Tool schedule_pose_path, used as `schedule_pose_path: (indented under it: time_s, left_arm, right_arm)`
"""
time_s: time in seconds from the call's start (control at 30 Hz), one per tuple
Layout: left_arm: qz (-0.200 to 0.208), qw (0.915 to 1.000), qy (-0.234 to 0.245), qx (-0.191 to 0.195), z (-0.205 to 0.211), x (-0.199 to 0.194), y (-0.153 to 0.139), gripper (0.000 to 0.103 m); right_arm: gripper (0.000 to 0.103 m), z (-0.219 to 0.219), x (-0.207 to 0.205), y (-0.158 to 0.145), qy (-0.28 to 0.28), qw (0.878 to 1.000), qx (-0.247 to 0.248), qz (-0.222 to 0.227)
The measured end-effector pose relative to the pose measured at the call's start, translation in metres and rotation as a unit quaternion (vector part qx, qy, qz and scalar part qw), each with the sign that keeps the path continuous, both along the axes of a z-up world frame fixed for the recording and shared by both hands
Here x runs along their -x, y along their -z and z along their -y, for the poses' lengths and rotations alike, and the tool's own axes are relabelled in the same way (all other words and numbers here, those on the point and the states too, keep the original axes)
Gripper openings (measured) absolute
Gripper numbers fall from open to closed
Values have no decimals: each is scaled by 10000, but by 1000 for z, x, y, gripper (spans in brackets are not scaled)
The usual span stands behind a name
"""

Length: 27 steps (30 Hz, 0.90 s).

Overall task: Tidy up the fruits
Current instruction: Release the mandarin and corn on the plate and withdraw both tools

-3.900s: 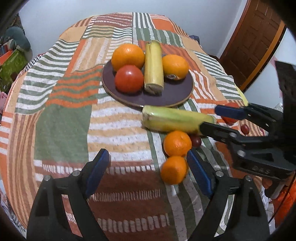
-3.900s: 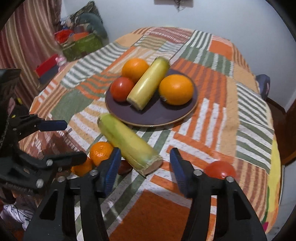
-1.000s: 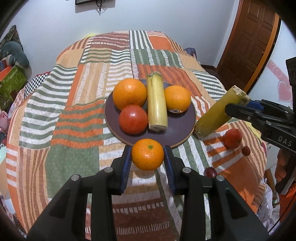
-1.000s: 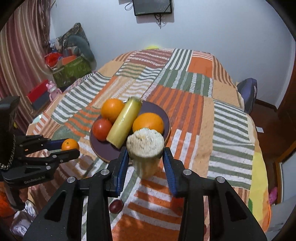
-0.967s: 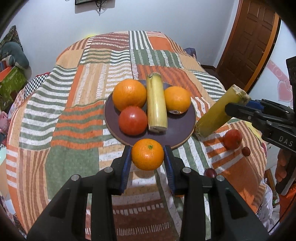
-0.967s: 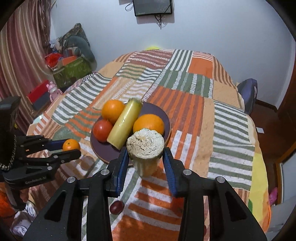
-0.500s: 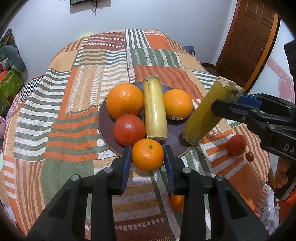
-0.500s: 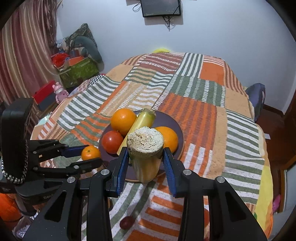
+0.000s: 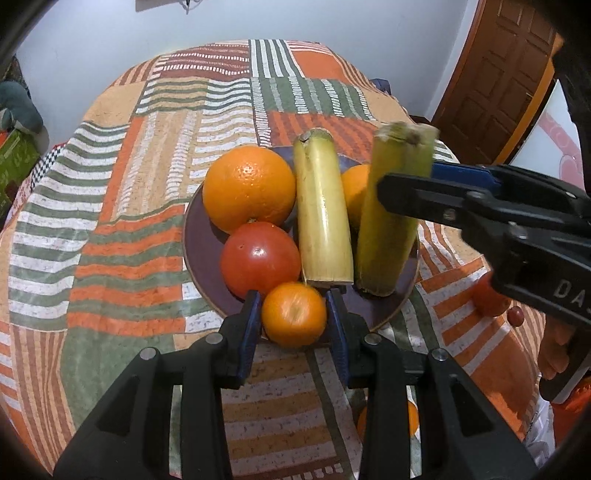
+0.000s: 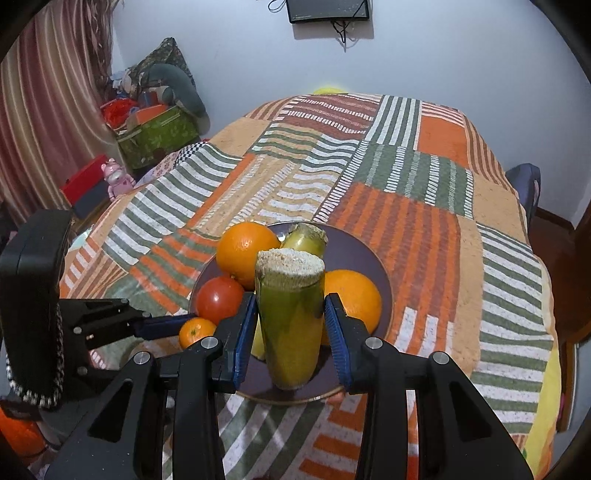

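A round tabletop [image 9: 122, 229] under a patchwork cloth of orange, green and white stripes fills a pale-walled room, with a brown wooden door [image 9: 491, 85] at the right in the left wrist view.

Nearest in that view, the left gripper [image 9: 294, 318] is clamped on a small mandarin [image 9: 294, 314], its blue pads pressing both sides; the fruit sits at the near rim of a dark purple plate [image 9: 194, 258]. A second mandarin [image 9: 410, 419] shows partly behind the gripper's right finger, on the cloth.

On the plate, a red tomato [image 9: 260, 258] lies just behind the held mandarin, beside a pale yellow sugarcane piece [image 9: 323, 218] lying lengthwise. A large orange [image 9: 249, 188] rests behind the tomato, and another orange [image 9: 354, 184] peeks between the two stalks.

The right gripper [image 10: 291, 326] is closed on a green-yellow sugarcane stalk [image 10: 290, 321], held nearly upright with its lower end on the plate's near right part. To the right on the cloth lie a blurred red tomato [image 9: 487, 299] and a small dark red fruit [image 9: 516, 314].

Far left in the right wrist view stand a green box [image 10: 159, 136] and striped curtains [image 10: 40, 110]; a dark screen [image 10: 328, 11] hangs on the wall.
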<state>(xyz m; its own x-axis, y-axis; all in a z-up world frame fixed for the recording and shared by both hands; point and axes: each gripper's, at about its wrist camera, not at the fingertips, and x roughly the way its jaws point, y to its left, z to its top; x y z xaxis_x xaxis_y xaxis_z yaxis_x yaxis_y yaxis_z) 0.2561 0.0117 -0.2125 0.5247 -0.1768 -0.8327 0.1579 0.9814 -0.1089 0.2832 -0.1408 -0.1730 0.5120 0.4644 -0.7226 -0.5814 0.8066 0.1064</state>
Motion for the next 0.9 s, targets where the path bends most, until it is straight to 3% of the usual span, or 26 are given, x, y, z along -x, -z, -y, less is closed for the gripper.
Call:
schedule_pose_path:
  time_s: [0.2,0.37,0.5,0.9]
  left_arm:
    - [59,10000,1,-35,0,-2,0,35]
    - [21,9999,-86,-90,-1,-2,2,57]
    - [29,9997,-218,-47,-5,3,0,57]
    - [423,9986,-313,-70,-6,37,-39,57]
  right_arm:
    - [35,-5,-4,1,-28,10000,44,29]
    - [36,-6,-2,3,-2,9999,165,9]
    - [52,-1,1,0,107,9995,249,153]
    - [53,38,30,-24,425,9980,208,408]
